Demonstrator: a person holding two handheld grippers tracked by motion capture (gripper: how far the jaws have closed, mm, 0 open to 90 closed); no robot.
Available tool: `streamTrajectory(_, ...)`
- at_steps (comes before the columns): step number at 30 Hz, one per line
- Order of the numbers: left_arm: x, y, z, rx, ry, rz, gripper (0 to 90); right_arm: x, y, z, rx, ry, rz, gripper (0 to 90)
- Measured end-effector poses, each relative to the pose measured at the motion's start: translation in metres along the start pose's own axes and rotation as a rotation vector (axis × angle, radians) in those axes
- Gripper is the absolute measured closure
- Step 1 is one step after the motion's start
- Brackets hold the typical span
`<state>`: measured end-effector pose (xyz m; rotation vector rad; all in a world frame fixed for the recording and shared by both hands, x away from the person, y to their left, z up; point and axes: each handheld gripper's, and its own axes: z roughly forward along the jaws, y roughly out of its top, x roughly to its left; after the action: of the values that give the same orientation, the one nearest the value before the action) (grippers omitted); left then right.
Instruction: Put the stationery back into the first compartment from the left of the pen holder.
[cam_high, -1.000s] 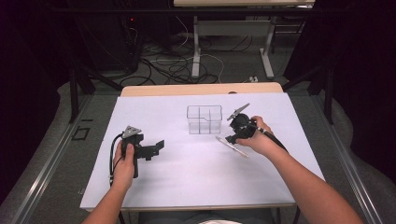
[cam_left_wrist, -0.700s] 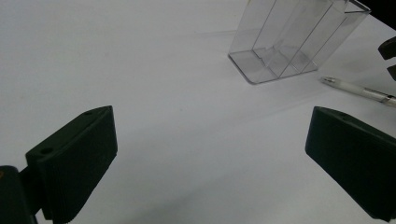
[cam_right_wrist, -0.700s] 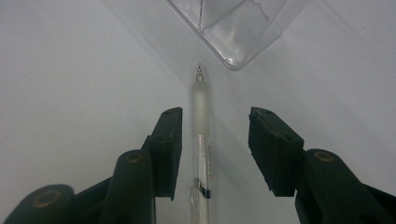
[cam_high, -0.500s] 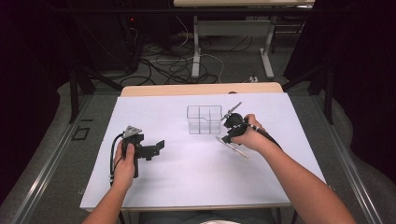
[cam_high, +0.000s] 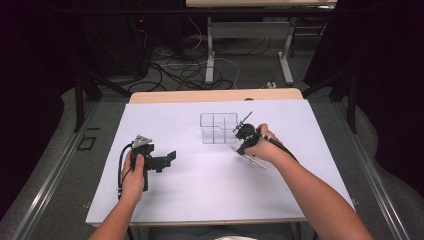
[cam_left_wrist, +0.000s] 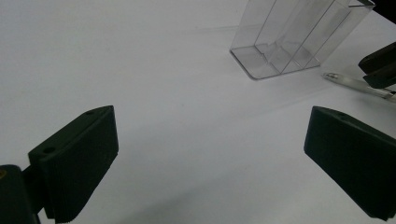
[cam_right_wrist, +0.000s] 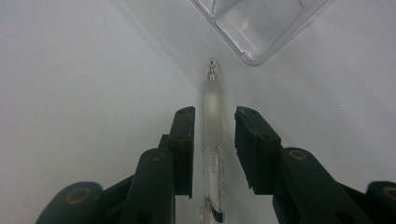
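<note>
A fixed camera above the near edge looks forward and down across the white table (cam_high: 210, 175), floor and cables filling the upper frame. Two close cameras ride low behind the jaws, skimming the tabletop. All three share the clear box (cam_high: 218, 128) (cam_left_wrist: 299, 37) (cam_right_wrist: 257, 23) and pen (cam_high: 250, 159) (cam_left_wrist: 355, 84) (cam_right_wrist: 213, 121).

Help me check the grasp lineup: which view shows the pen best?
The right gripper view: the pen lies lengthwise between the right tool's closing jaws, tip toward the clear organizer. The left gripper view catches one end; the high view shows a faint sliver.
</note>
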<state>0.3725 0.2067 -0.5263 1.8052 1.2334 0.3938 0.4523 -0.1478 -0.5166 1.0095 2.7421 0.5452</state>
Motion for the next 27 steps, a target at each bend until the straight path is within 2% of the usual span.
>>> streamTrajectory(1,0.0,0.0,0.0,0.0,0.0,0.001,3.0,0.001,0.0,0.002,-0.004,0.005,0.017,69.7)
streamTrajectory(4,0.0,0.0,0.0,0.001,0.0,0.001,3.0,-0.001,0.0,0.004,0.013,0.004,0.006,71.0)
streamTrajectory(5,0.0,0.0,0.0,0.001,0.0,0.001,3.0,0.001,0.0,0.004,0.019,0.01,0.032,71.2)
streamTrajectory(7,0.0,0.0,0.0,0.0,0.0,0.0,3.1,0.0,0.001,0.007,0.019,0.008,0.01,72.1)
streamTrajectory(12,0.001,0.0,0.0,0.001,0.0,-0.002,3.2,0.001,0.002,0.01,0.03,0.008,0.022,72.4)
streamTrajectory(13,0.001,0.0,0.0,0.001,0.0,-0.001,3.2,-0.001,0.003,0.008,0.084,-0.002,-0.007,72.4)
streamTrajectory(14,0.001,0.0,0.0,0.002,0.0,-0.001,3.3,-0.001,0.004,0.007,0.107,0.006,-0.01,72.4)
streamTrajectory(16,0.001,0.0,0.0,0.002,-0.001,-0.002,3.3,0.002,0.002,0.012,0.045,0.01,0.034,72.5)
streamTrajectory(17,0.001,0.0,0.001,0.0,0.0,-0.005,3.3,0.001,0.002,0.013,0.044,-0.001,0.018,72.8)
streamTrajectory(19,0.001,0.0,0.001,0.001,0.0,-0.003,3.4,-0.001,0.004,0.011,0.105,0.01,-0.007,73.3)
streamTrajectory(20,0.001,0.0,0.0,0.002,-0.001,-0.002,3.4,0.001,0.002,0.015,0.049,0.008,0.015,73.8)
streamTrajectory(21,0.001,0.0,0.0,0.001,-0.001,-0.002,3.4,-0.001,0.005,0.012,0.122,0.018,-0.017,74.6)
streamTrajectory(22,0.001,0.0,0.0,0.001,0.0,-0.002,3.4,-0.001,0.006,0.01,0.144,0.011,-0.018,74.8)
streamTrajectory(26,0.001,0.0,0.001,0.002,-0.001,-0.004,3.4,0.001,0.002,0.017,0.039,0.021,0.027,78.5)
streamTrajectory(27,0.001,0.0,0.001,0.002,-0.001,-0.004,3.4,0.0,0.002,0.018,0.028,0.024,0.013,79.1)
